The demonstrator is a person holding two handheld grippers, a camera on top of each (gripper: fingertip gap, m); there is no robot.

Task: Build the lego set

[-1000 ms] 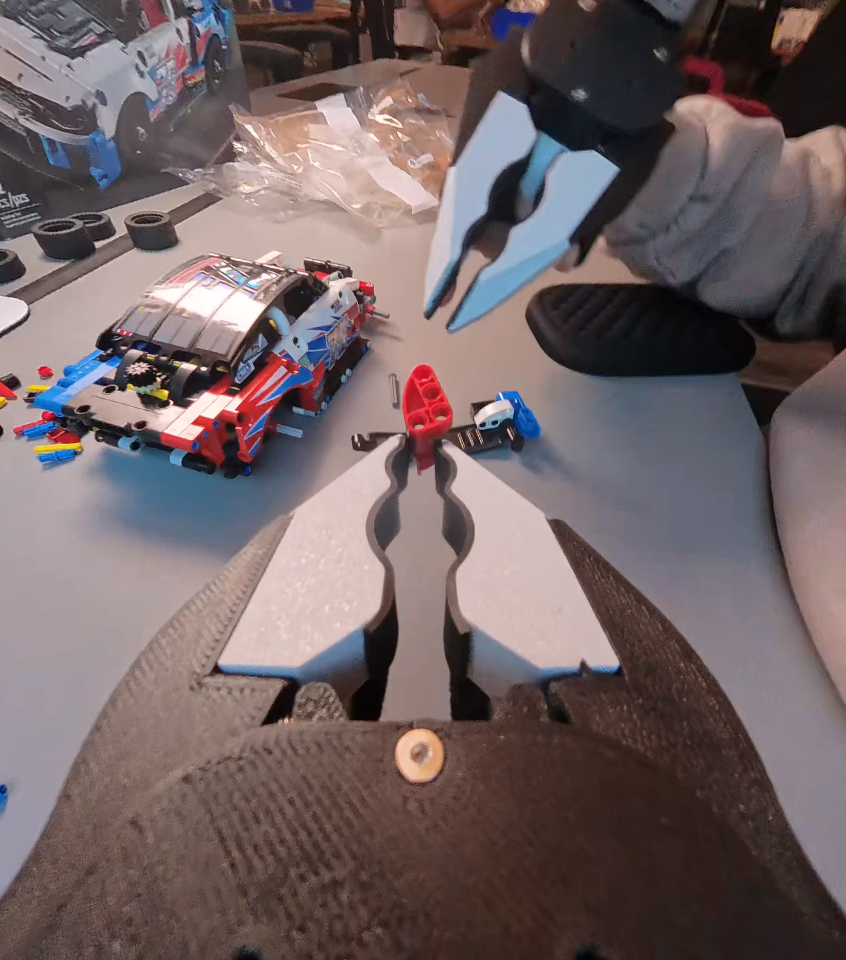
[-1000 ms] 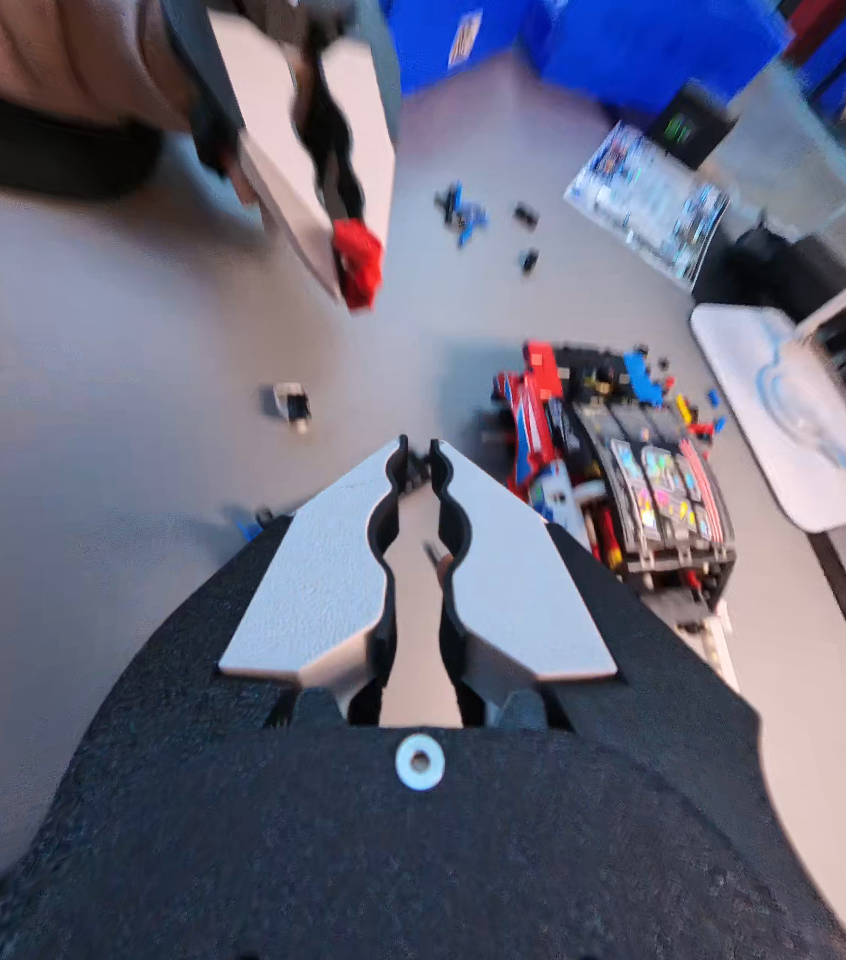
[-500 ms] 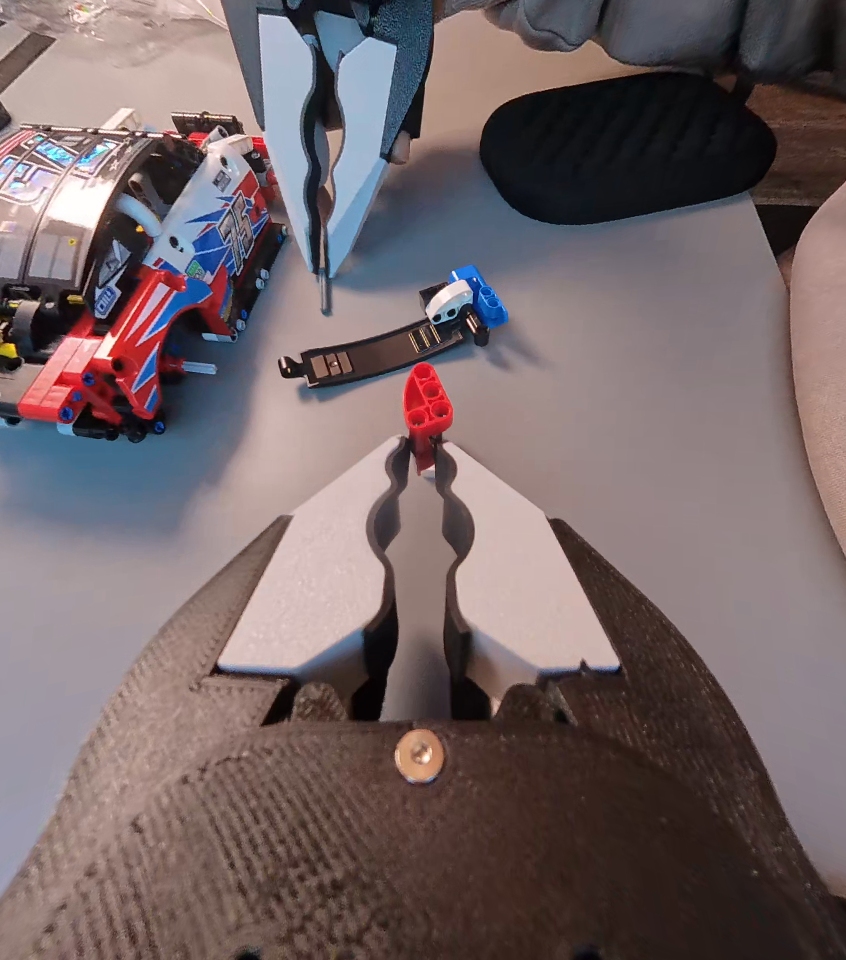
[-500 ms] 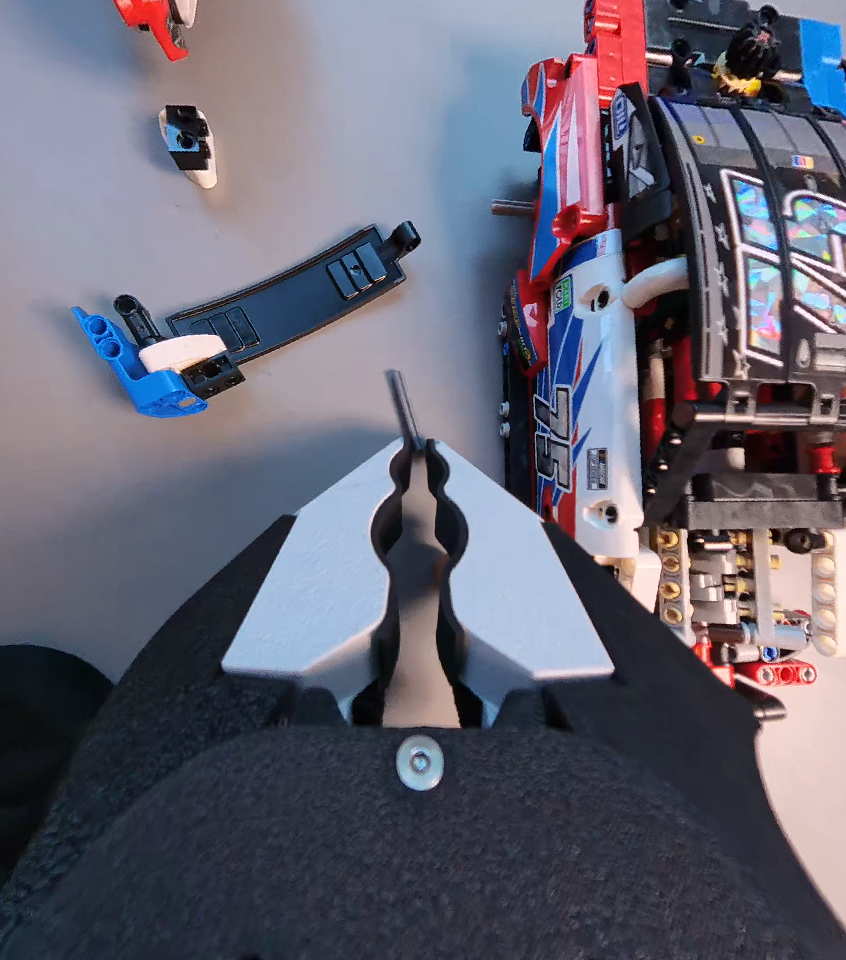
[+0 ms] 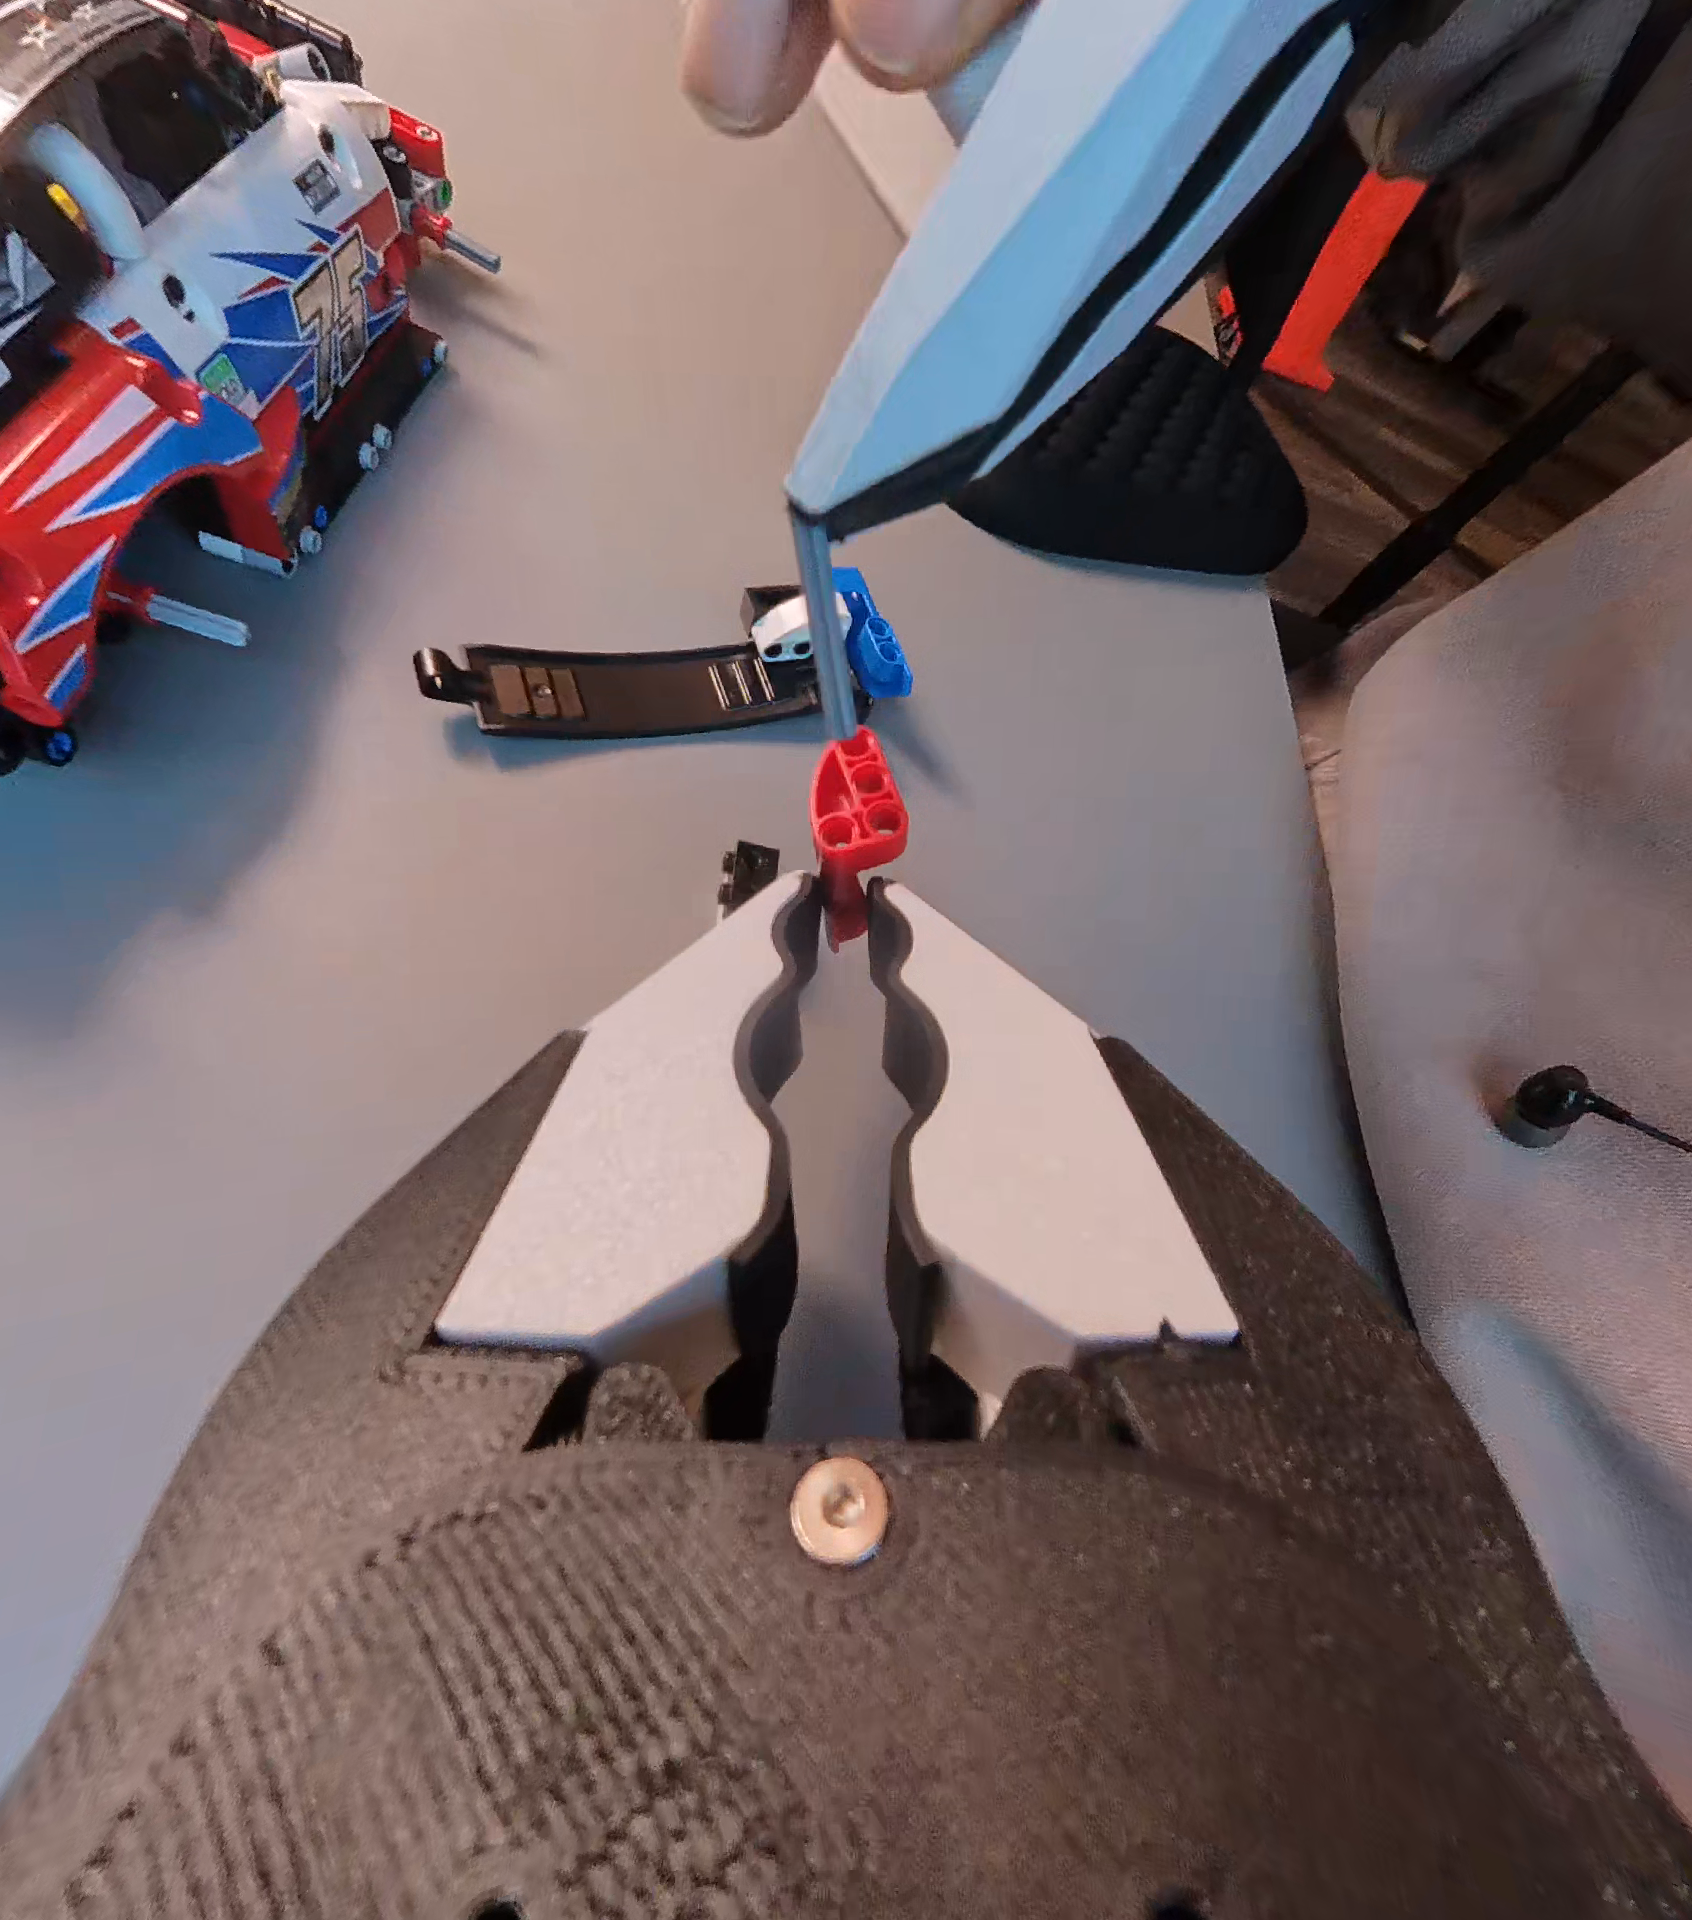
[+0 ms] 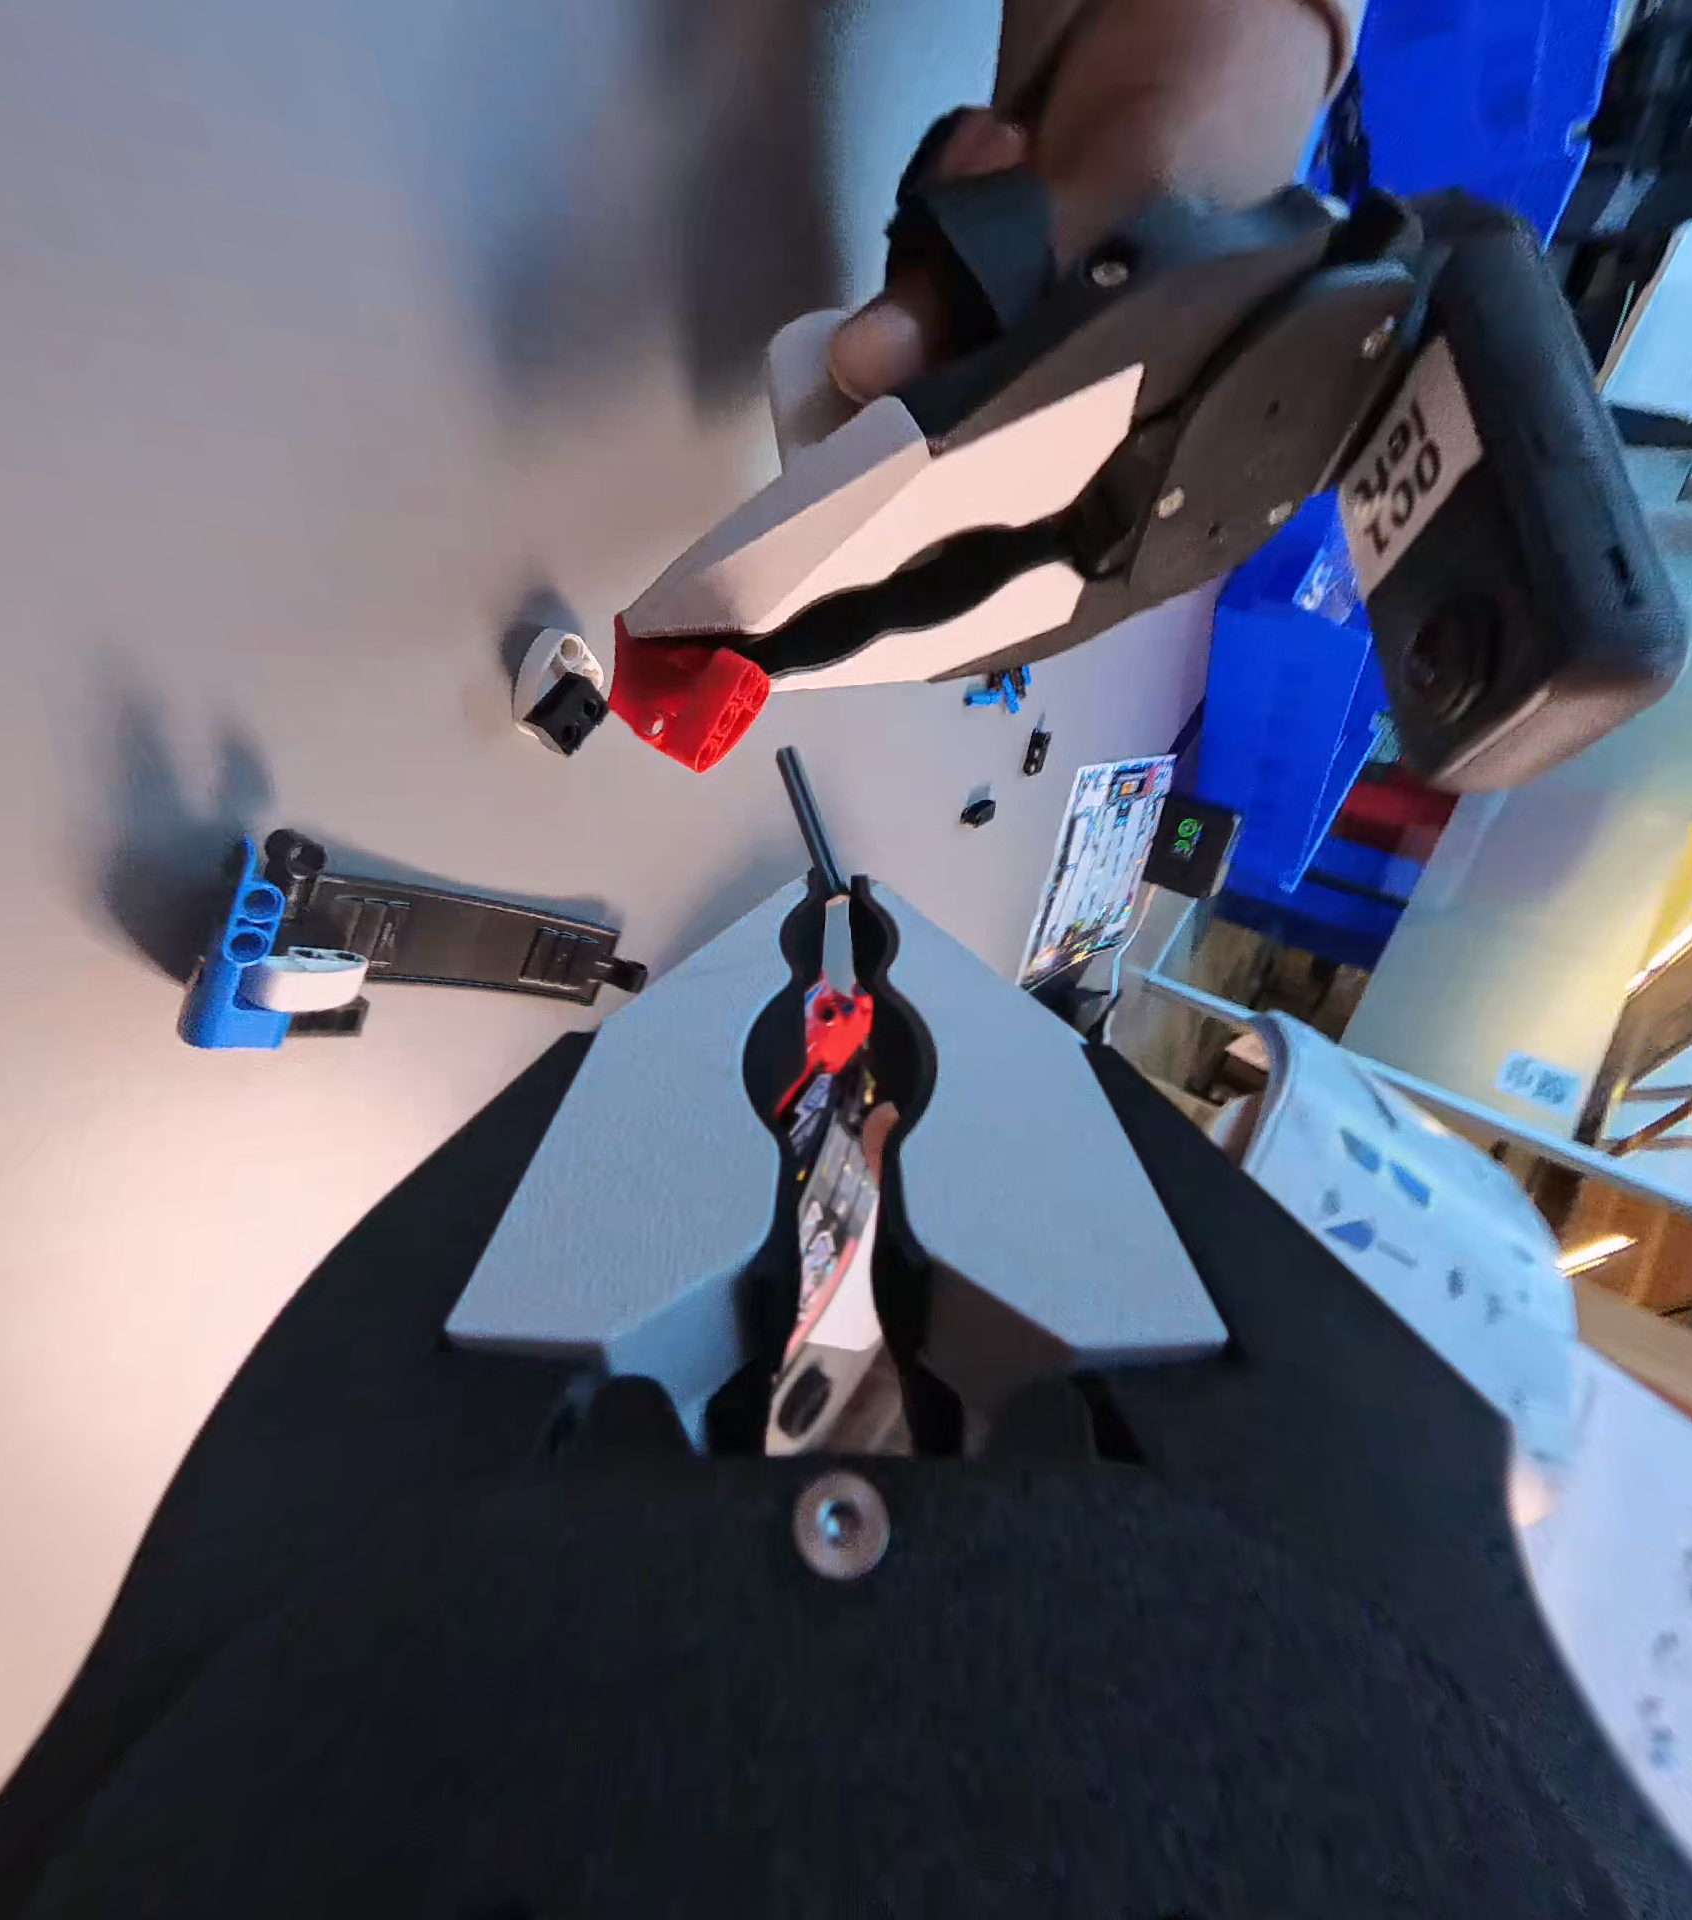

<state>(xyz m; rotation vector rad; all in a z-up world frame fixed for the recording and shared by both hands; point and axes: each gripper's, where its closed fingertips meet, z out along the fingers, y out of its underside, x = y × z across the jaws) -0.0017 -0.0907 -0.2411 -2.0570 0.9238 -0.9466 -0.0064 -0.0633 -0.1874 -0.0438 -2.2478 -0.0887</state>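
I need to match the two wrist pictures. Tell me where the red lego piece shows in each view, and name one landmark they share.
Left wrist view: the red lego piece sits just above centre, pinched at the left gripper tips.
Right wrist view: it is upper left of centre, held by the left gripper coming from the upper right.
Shared landmark: the black curved panel with the blue connector on the table.

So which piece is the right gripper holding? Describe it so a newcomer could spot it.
Start at the race car, then the black curved panel beside it. Above that, the right gripper pinches a thin grey axle, tip near the red beam: the only bare rod there.
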